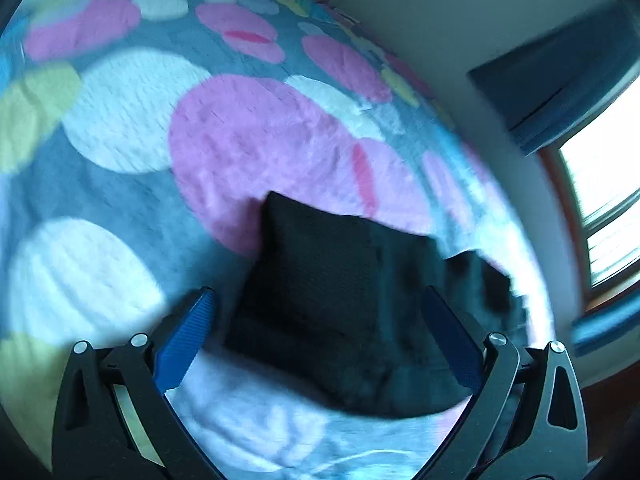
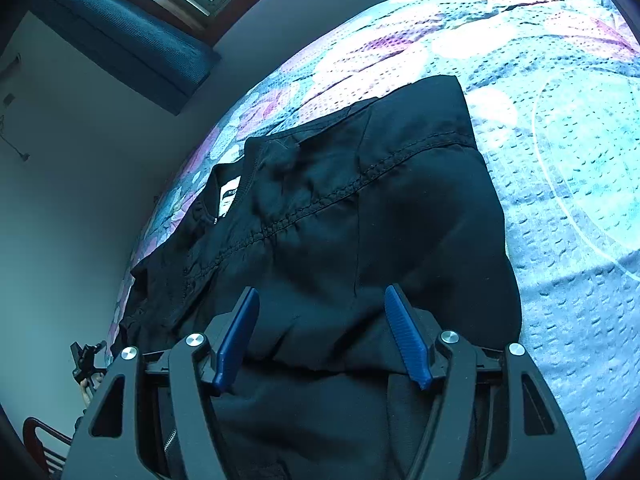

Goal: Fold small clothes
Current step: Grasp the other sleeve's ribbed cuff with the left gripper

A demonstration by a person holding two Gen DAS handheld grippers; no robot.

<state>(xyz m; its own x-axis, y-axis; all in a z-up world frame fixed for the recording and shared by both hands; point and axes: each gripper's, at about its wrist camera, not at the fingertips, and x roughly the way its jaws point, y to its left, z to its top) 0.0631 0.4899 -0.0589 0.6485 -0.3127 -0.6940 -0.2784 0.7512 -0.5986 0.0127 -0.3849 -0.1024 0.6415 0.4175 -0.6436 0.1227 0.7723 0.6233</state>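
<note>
A black garment (image 2: 360, 208) lies partly folded on the bedspread, its collar and white label (image 2: 230, 196) toward the wall side. My right gripper (image 2: 322, 300) hovers low over the garment's near part. Its blue pads (image 2: 406, 332) stand apart with fabric beneath them, not pinched. In the blurred left wrist view the same black garment (image 1: 320, 288) shows as a folded dark block. My left gripper (image 1: 320, 308) stands wide open just before it, its blue fingers (image 1: 188, 340) on either side of the near edge and touching nothing that I can make out.
The bedspread (image 1: 248, 140) has pink, white and yellow circles on grey-blue. A pale wall (image 2: 80, 200), a blue curtain (image 2: 128, 40) and a window (image 1: 600, 200) border the bed. A hand with a small dark device (image 2: 86, 364) shows at the lower left.
</note>
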